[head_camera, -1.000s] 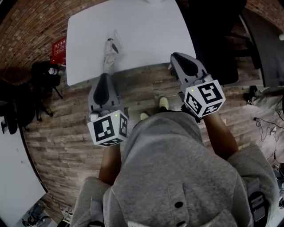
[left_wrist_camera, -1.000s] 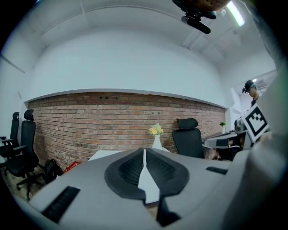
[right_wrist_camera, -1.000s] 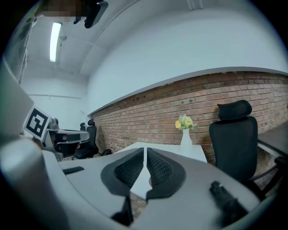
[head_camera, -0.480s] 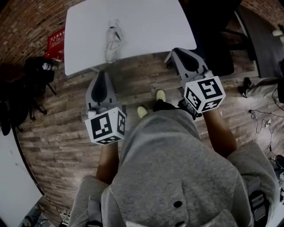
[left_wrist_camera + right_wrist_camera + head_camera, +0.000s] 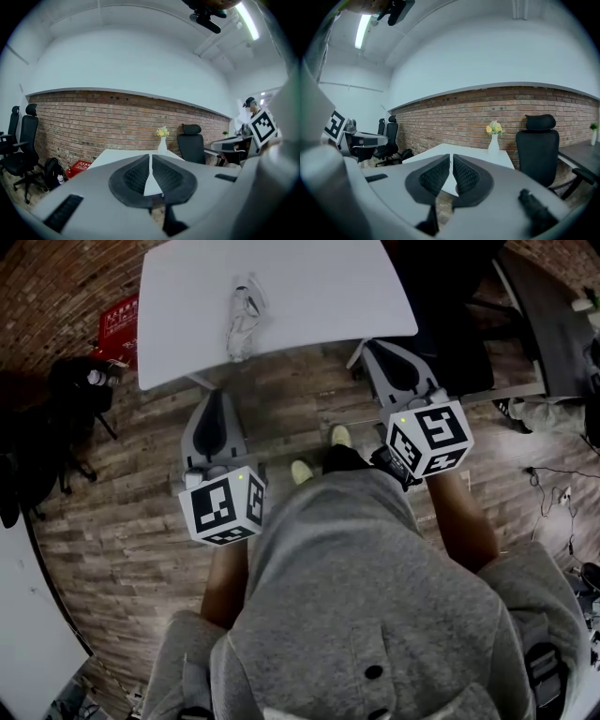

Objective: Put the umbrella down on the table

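Observation:
The folded pale umbrella lies on the white table, near its front left edge, with nothing touching it. My left gripper hangs over the wooden floor just short of the table's edge, shut and empty. My right gripper is level with the table's front right corner, also shut with nothing between its pads. In the left gripper view the shut jaws point at the table. In the right gripper view the jaws show only a thin slit. The umbrella is hidden in both gripper views.
A vase of flowers stands at the table's far end, with a black office chair beside it. A black bag and a red box lie on the floor at the left. Chairs and cables fill the right side.
Both grippers have drawn back from the table towards the person. The left one, earlier right at the umbrella's near end, now stands apart from it. The umbrella stays on the table.

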